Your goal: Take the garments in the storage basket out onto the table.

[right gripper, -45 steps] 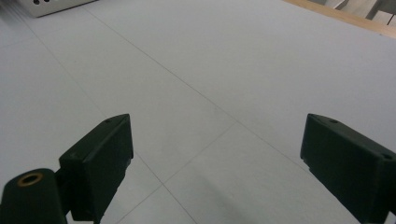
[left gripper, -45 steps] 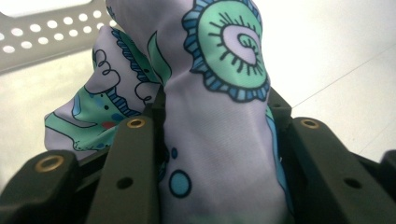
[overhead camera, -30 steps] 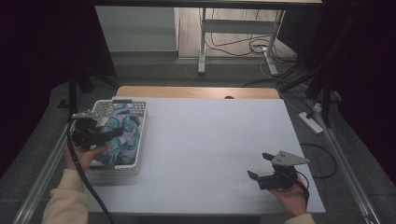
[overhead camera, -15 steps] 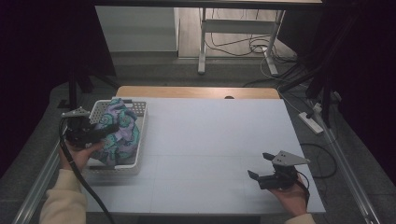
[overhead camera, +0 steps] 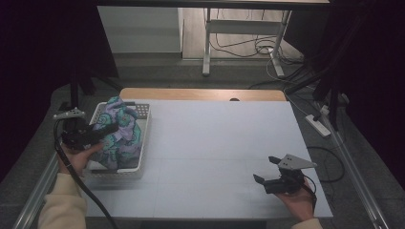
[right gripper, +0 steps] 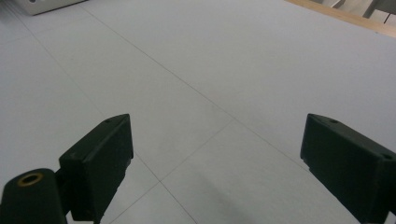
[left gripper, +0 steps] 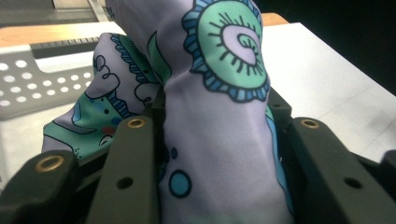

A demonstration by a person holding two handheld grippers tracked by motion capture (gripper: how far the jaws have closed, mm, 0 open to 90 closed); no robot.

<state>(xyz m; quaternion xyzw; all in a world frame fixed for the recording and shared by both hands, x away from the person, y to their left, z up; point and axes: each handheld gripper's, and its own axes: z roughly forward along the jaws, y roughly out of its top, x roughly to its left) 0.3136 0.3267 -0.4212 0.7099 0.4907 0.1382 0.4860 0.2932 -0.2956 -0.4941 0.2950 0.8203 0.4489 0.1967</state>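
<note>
Left gripper view showed my left tongs (left gripper: 212, 154) clamped on a thick fold of the patterned cloth (left gripper: 219, 70), which was bunched up and lifted partly out of the white basket (overhead camera: 143, 138) at the tabletop's (overhead camera: 215, 143) left edge. My right tongs (right gripper: 215, 163) gaped wide and held nothing, low over bare tabletop near the front right. I judged the cloth gripped but not yet clear of the basket; carrying it out and laying it down remained.

Left gripper (overhead camera: 102, 131) clamping patterned cloth (overhead camera: 119, 133) above white basket (overhead camera: 143, 138), right gripper (overhead camera: 267, 171) fingers apart over table (overhead camera: 215, 138)
</note>
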